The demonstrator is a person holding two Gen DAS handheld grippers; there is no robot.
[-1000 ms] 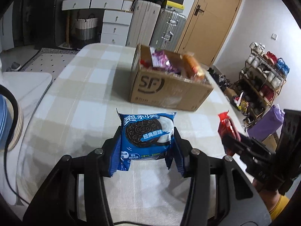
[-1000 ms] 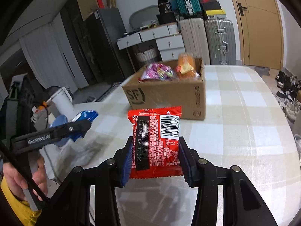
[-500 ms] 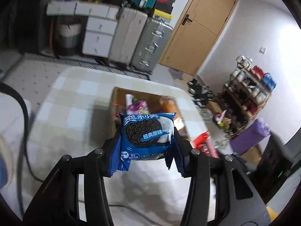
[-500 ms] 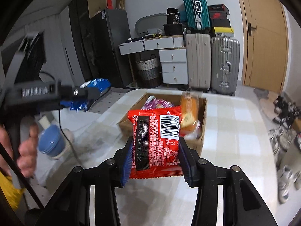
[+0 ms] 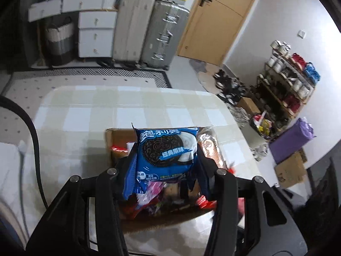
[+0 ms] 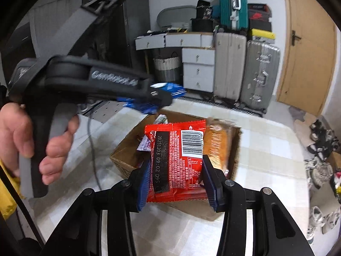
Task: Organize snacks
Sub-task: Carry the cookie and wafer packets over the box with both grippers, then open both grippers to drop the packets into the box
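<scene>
Above the cardboard box: both tools are held over the open carton, each carrying one snack.
Left tool (image 5: 165, 170): pressed closed on a blue Oreo packet (image 5: 165, 153), gripped by its two side edges; the packet stands upright between the blue finger pads, printed face toward the camera.
Oreo packet position: directly over the open top of the cardboard box (image 5: 115, 140), not touching the contents.
Right tool (image 6: 177, 177): pinching a red snack packet (image 6: 177, 162) by its sides, barcode and date print facing the camera, packet upright.
Red packet position: over the near half of the box, in front of the snacks inside.
Cardboard box: brown, flaps open, standing on the table (image 5: 85, 115), which wears a pale checked cloth.
Box contents: an orange wrapped pastry (image 6: 217, 147) stands against the right wall; pink and red wrappers (image 5: 153, 194) lie loosely beneath the left tool; details blurred.
Left hand (image 6: 27, 140): seen from the right wrist view, wrapped around the grey handle of the left tool, with the blue packet's edge showing at the tool's tip.
Background: two silver suitcases (image 5: 149, 27) and white drawers (image 5: 96, 34) along the far wall, a wooden door (image 5: 219, 19) to the right, and a shoe rack (image 5: 292, 81) beside it.
</scene>
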